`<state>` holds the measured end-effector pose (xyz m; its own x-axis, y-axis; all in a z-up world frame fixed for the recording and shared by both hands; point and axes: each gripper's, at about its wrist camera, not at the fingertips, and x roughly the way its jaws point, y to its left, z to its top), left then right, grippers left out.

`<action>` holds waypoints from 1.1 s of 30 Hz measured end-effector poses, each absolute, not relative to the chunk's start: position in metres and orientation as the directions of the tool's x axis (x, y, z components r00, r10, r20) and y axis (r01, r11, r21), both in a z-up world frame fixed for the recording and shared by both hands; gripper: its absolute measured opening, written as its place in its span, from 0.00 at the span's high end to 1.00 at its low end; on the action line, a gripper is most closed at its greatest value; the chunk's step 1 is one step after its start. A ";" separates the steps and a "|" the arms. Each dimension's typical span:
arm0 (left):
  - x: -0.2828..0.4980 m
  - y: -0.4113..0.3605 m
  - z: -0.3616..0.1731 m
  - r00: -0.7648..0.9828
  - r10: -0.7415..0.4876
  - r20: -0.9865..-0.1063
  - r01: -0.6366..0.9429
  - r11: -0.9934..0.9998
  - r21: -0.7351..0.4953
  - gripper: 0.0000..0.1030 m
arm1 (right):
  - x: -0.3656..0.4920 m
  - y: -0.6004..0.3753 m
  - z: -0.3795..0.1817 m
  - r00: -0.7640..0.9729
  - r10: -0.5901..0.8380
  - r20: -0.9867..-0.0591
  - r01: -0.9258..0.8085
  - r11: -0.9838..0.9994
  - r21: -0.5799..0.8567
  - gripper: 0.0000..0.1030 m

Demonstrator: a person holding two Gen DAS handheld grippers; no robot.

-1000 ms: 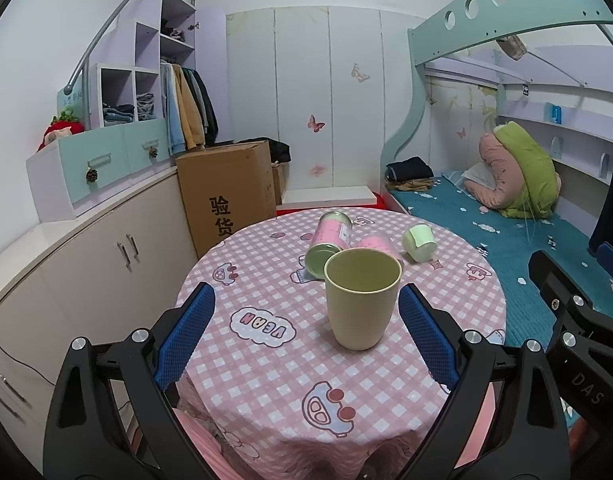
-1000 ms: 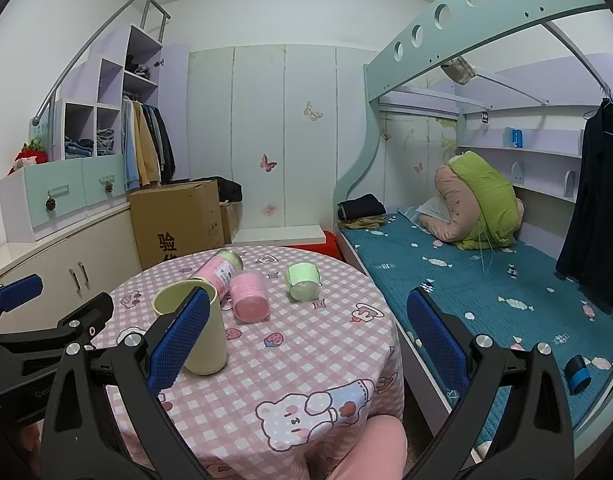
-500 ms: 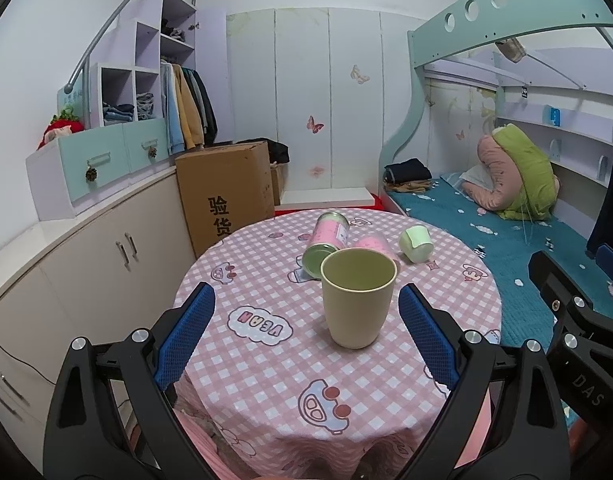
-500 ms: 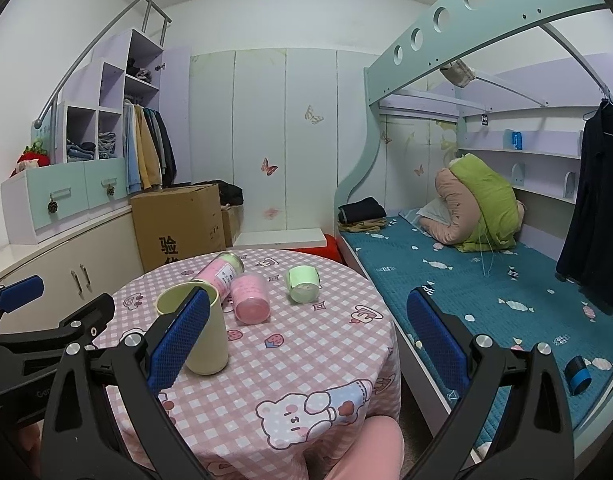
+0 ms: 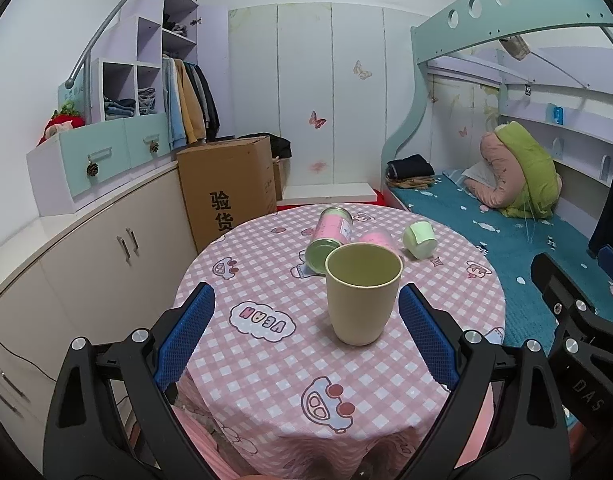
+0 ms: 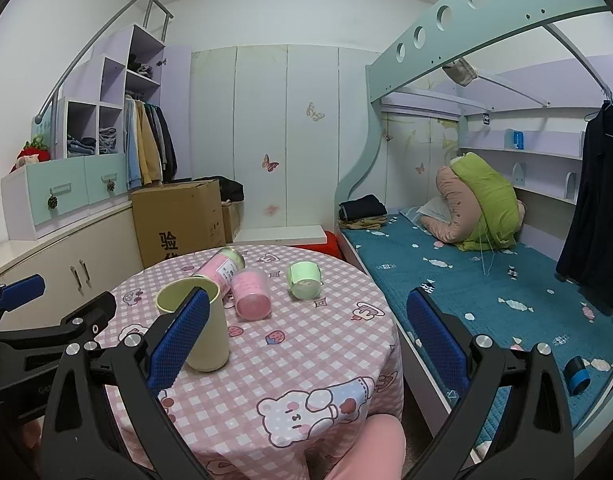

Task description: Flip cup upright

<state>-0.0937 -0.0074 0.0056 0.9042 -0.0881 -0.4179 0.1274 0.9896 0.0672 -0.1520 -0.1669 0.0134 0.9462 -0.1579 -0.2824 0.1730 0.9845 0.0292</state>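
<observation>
At the bottom of the frame the left hand-held gripper (image 5: 306, 336) has drawn back slightly, wide open and empty; the right hand-held gripper (image 6: 304, 332) is also open. The cup (image 5: 362, 292) stands upright at centre on the bench (image 5: 266, 364). Behind it lie a pink can (image 5: 330, 236), a pink cup (image 6: 250, 294) and a green cup (image 5: 420, 238).

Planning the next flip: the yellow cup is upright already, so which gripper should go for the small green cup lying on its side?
Probably right. The small green cup lies toward the right gripper; the left gripper has the yellow cup standing in its way.
</observation>
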 end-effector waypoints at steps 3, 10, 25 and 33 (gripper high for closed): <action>-0.093 -0.007 0.006 0.904 -0.088 -0.418 0.127 0.990 0.066 0.09 | -0.152 -0.167 0.013 0.946 -0.162 -0.283 0.176 0.984 0.027 0.07; -0.094 -0.007 0.005 0.903 -0.085 -0.421 0.129 0.989 0.076 0.09 | -0.151 -0.170 0.010 0.943 -0.162 -0.289 0.179 0.983 0.031 0.07; -0.094 -0.009 0.004 0.907 -0.077 -0.415 0.121 0.989 0.082 0.09 | -0.150 -0.172 0.009 0.945 -0.145 -0.294 0.159 0.987 0.026 0.07; -0.096 -0.005 0.006 0.910 -0.096 -0.404 0.131 0.990 0.058 0.09 | -0.150 -0.171 0.010 0.948 -0.126 -0.294 0.141 0.989 0.032 0.07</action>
<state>-0.0964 -0.0054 0.0065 0.9098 -0.0964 -0.4036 0.1306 0.9897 0.0578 -0.1501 -0.1709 0.0098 0.9476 -0.1256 -0.2937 0.1411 0.9895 0.0320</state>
